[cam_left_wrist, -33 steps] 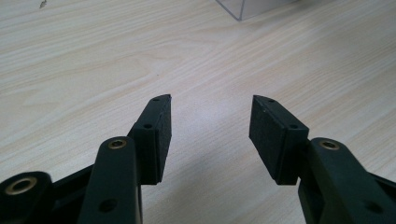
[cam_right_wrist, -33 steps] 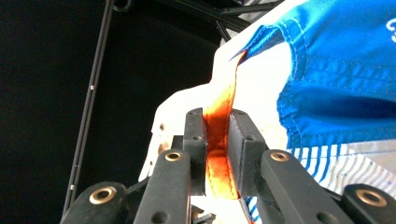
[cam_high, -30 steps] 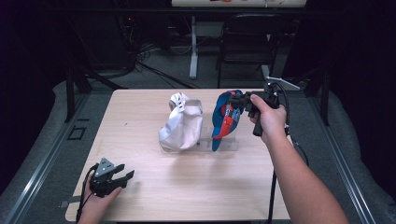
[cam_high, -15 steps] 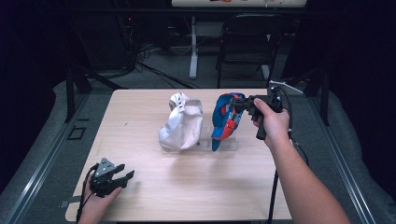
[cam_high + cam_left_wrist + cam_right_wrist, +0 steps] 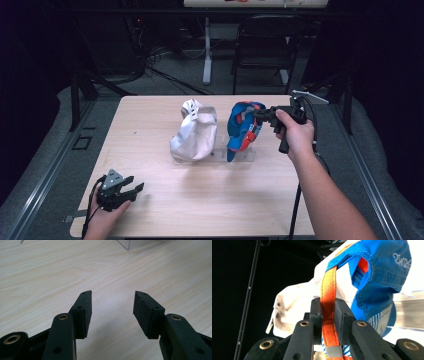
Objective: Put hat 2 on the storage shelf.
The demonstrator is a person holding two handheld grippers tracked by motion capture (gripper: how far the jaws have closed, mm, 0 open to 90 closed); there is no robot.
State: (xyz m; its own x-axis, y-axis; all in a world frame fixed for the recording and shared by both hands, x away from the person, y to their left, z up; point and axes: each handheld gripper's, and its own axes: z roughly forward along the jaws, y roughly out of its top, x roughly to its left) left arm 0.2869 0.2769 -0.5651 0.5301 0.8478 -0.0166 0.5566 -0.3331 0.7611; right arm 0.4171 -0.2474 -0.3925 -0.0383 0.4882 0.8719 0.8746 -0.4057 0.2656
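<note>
Blue cap (image 5: 243, 131) on a clear stand (image 5: 235, 156) mid-table, beside a white cap (image 5: 194, 136). Right gripper (image 5: 328, 312) clamped on its orange strap (image 5: 328, 293); left gripper (image 5: 112, 308) open, idle. Cap looks light and floppy; the strap is a sound hold. Pale stitched lettering on the crown, unreadable.

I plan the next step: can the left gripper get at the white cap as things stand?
Probably yes: the left gripper is open, and only bare table lies between it and the white cap.
</note>
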